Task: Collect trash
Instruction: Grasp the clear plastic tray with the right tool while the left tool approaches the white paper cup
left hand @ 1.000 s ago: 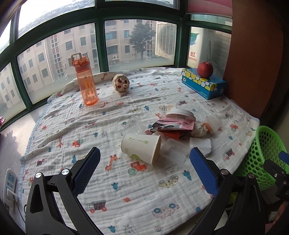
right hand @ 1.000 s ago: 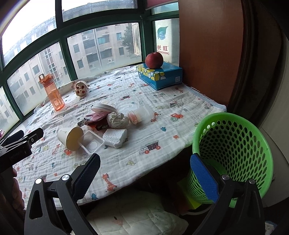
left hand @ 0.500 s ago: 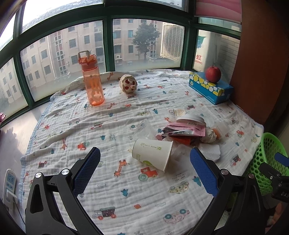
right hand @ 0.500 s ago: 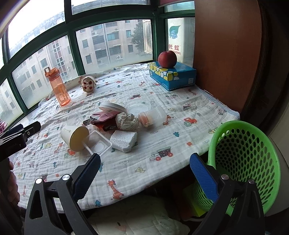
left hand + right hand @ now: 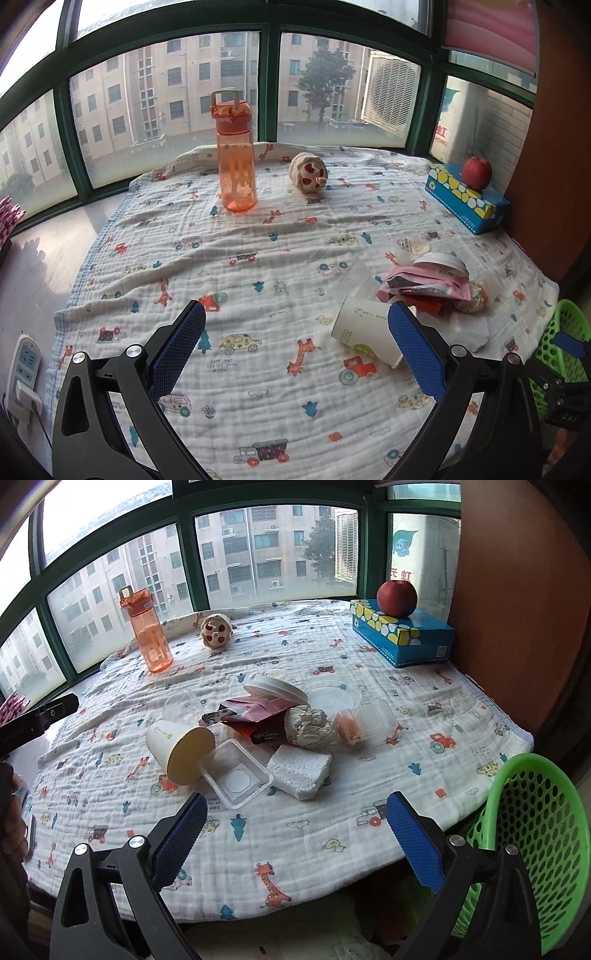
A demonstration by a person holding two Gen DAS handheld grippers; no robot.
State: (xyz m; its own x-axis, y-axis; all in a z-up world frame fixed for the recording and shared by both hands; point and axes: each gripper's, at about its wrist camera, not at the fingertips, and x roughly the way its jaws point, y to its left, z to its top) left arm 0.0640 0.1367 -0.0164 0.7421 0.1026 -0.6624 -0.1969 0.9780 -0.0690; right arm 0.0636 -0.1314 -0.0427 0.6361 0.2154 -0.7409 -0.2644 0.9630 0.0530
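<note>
A pile of trash lies on the patterned cloth: a tipped paper cup (image 5: 180,748) (image 5: 364,338), a clear plastic tray (image 5: 236,773), a white foam block (image 5: 299,771), a crumpled foil wrapper (image 5: 312,725), pink and red snack packets (image 5: 255,716) (image 5: 424,282), a white lid (image 5: 275,690) and clear containers (image 5: 369,722). A green mesh basket (image 5: 535,834) (image 5: 561,343) stands off the table's right edge. My left gripper (image 5: 295,354) is open and empty, left of the cup. My right gripper (image 5: 295,838) is open and empty, near the front edge before the pile.
An orange water bottle (image 5: 236,158) and a small round toy (image 5: 308,173) stand at the back by the window. A blue tissue box (image 5: 400,635) with a red apple (image 5: 397,598) sits at the back right beside a brown wall. A power strip (image 5: 24,373) lies far left.
Both grippers have moved in toward the table and to the left; the trash pile has shifted right in the left view and sits closer in the right view. Nothing was gripped.
</note>
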